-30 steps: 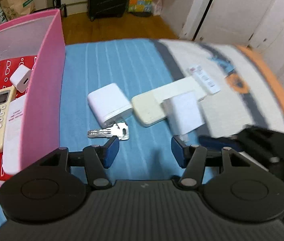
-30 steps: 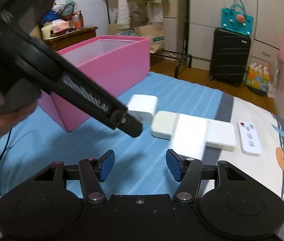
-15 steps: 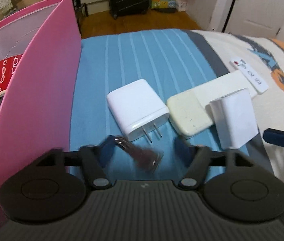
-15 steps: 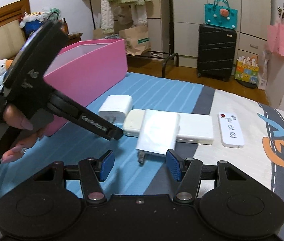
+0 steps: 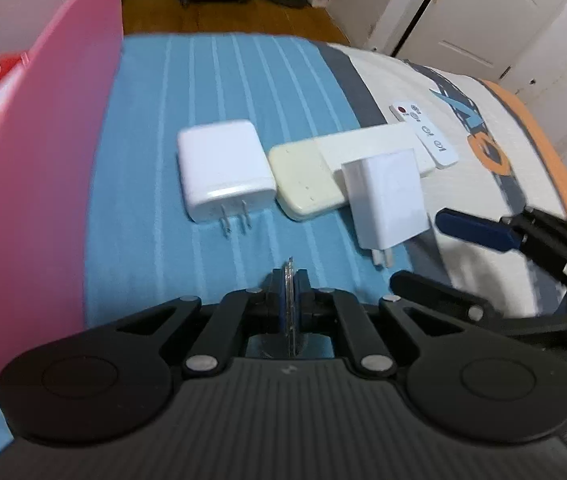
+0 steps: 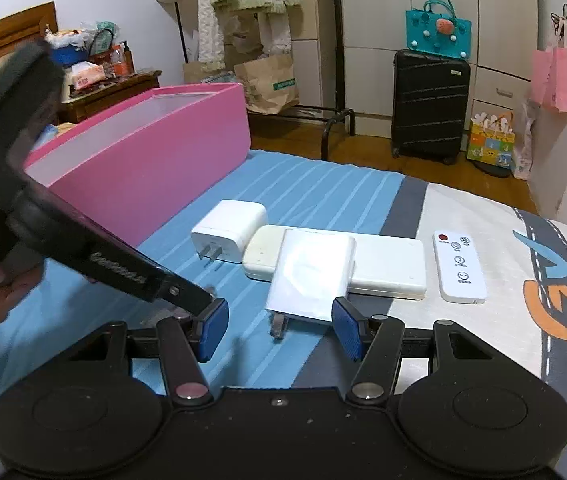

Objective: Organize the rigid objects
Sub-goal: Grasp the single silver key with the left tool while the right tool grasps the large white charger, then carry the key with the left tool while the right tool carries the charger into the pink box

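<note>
Keys [image 5: 291, 304] pinched edge-on in the left gripper [image 5: 290, 285], low over the blue bedspread [image 5: 155, 248].
Its jaws have just closed on them. At one o'clock lies a white charger [image 5: 385, 202]; the right gripper [image 6: 279, 330] stands spread before it, touching nothing.

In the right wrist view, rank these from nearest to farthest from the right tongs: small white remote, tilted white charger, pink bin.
From the right tongs:
1. Tilted white charger, just ahead, its prongs toward the tongs.
2. Small white remote, farther ahead on the right, on the white bedding.
3. Pink bin, farthest, back on the left.
</note>
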`<state>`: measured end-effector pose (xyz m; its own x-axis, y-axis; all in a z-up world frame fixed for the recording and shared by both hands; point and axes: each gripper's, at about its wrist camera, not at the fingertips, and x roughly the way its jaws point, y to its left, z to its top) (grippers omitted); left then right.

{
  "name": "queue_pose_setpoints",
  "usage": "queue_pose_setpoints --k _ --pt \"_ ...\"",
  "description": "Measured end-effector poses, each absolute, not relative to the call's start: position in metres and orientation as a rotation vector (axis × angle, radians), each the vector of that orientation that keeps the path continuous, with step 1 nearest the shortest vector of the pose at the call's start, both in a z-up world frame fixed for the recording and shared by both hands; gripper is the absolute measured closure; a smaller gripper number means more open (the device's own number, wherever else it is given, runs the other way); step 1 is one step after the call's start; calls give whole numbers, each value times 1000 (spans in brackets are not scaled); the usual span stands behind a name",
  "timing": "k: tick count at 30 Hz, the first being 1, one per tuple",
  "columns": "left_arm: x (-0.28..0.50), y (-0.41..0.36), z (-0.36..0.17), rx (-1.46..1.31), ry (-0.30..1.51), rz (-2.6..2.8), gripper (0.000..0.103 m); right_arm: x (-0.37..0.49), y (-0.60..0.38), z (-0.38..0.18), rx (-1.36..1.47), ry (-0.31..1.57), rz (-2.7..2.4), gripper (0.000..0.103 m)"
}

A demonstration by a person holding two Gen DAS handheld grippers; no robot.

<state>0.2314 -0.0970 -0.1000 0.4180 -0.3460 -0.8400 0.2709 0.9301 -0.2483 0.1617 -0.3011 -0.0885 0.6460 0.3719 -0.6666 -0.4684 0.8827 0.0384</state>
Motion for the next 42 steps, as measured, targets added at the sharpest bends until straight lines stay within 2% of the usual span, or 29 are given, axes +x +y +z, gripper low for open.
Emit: queue_pose_setpoints --k 2,4,8,10,11,12,13,22,24,31,42 --pt "229 -99 -99 -33 1061 -370 92 167 -300 -88 -157 732 456 41" --pt "229 -99 -101 -1 1077 -364 70 177 -299 -87 -140 751 432 40" --pt "219 -105 -103 54 1070 -374 63 195 -296 -89 -57 783 407 39" --pt "215 -106 -103 63 1063 -363 67 204 -288 -94 -67 800 362 39" --pt "214 -106 -104 65 1059 -354 72 205 -284 -98 -80 805 342 39" --pt "212 -107 -104 90 1063 -351 86 207 -280 -101 -98 810 324 47" --pt "211 -107 -103 117 1074 -344 95 206 -279 -101 -113 811 315 47" --pt "214 -96 -96 19 1085 -346 96 201 -296 -103 10 934 297 47" --pt "212 -96 -89 9 1075 -358 101 199 -295 -102 16 927 293 47" --pt "205 -94 -61 -24 1015 -408 101 188 -286 -90 -40 907 347 47" --pt "198 -57 -6 -131 953 -422 101 178 -283 -42 48 832 415 47"
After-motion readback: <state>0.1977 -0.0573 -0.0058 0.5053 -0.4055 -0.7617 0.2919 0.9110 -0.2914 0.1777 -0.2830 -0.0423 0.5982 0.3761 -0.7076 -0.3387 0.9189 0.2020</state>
